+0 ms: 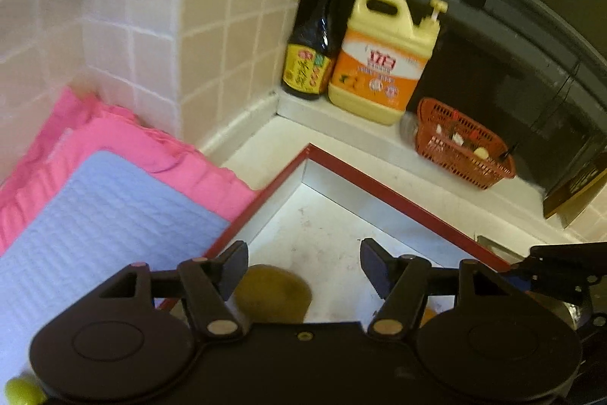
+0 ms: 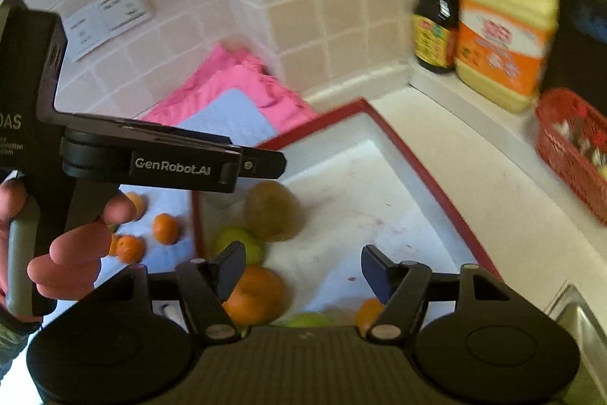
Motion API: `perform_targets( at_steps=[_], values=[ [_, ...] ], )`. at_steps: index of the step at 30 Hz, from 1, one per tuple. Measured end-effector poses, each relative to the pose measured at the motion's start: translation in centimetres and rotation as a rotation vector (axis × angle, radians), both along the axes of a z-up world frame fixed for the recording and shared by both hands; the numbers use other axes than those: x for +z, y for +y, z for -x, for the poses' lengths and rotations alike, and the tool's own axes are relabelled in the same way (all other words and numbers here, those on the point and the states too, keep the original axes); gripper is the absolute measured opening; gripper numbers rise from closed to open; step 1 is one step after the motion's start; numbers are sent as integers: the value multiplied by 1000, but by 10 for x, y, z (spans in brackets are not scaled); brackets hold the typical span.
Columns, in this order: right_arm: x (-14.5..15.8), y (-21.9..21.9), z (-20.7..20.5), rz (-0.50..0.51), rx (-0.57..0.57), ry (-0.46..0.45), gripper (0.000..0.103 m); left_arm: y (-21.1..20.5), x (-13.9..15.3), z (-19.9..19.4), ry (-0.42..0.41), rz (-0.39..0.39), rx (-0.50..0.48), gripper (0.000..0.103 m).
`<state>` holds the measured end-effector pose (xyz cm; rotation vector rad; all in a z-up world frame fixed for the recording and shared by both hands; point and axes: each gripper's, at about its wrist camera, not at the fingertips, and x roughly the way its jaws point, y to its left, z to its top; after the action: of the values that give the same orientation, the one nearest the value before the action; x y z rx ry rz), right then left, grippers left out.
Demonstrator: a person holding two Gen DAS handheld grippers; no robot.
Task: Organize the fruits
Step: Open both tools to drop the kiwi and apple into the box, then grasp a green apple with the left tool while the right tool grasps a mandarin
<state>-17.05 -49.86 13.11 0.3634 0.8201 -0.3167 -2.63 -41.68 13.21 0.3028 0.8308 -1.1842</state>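
Observation:
A white tray with a red rim [image 2: 417,173] sits on the counter and also shows in the left wrist view [image 1: 379,192]. In it lie a brown kiwi-like fruit [image 2: 271,211], a green fruit [image 2: 239,243], a large orange [image 2: 256,295], another green fruit [image 2: 307,320] and a small orange [image 2: 368,314]. The brown fruit [image 1: 271,293] lies just below my open, empty left gripper [image 1: 303,266]. My right gripper [image 2: 303,270] is open and empty above the tray's fruits. Three small tangerines [image 2: 165,228] lie on the blue mat [image 2: 231,112]. The left gripper body [image 2: 170,158] crosses the right wrist view.
Pink cloth [image 1: 125,135] under a blue mat [image 1: 95,222] lies against the tiled wall. A dark sauce bottle [image 1: 315,37], a yellow detergent jug [image 1: 383,59] and a red basket [image 1: 463,143] stand on the back ledge. A green fruit [image 1: 21,391] sits at the mat's near edge. A sink edge [image 2: 584,321] is at the right.

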Motion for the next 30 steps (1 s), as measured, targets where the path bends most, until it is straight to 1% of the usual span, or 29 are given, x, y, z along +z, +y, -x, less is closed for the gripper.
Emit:
perform_targets(
  at_steps=[5,11,17,22,23,25,26,28,30],
  values=[
    [16,35,-21,47,81,-18,74,49,21,-6,-26,52,57,78],
    [25,71,-50,67,170,-28,77,108,39,-18,-40,99,153,79],
    [30,112,-79,79,259,-36,80,167,49,-33,-56,125,265,79],
    [30,140,-102,78,323,-41,81,212,52,-51,-46,140,369,79],
    [29,144,-106,77,327,-43,83,222,52,-54,-45,141,393,80],
    [28,147,-113,66,314,-47,90,238,51,-58,-45,140,436,80],
    [26,148,-115,55,297,-52,96,248,50,-61,-40,139,458,80],
    [20,149,-118,28,266,-50,97,263,45,-68,-26,134,496,80],
    [10,153,-120,-7,269,-27,97,272,37,-76,-8,120,520,80]
  ],
)
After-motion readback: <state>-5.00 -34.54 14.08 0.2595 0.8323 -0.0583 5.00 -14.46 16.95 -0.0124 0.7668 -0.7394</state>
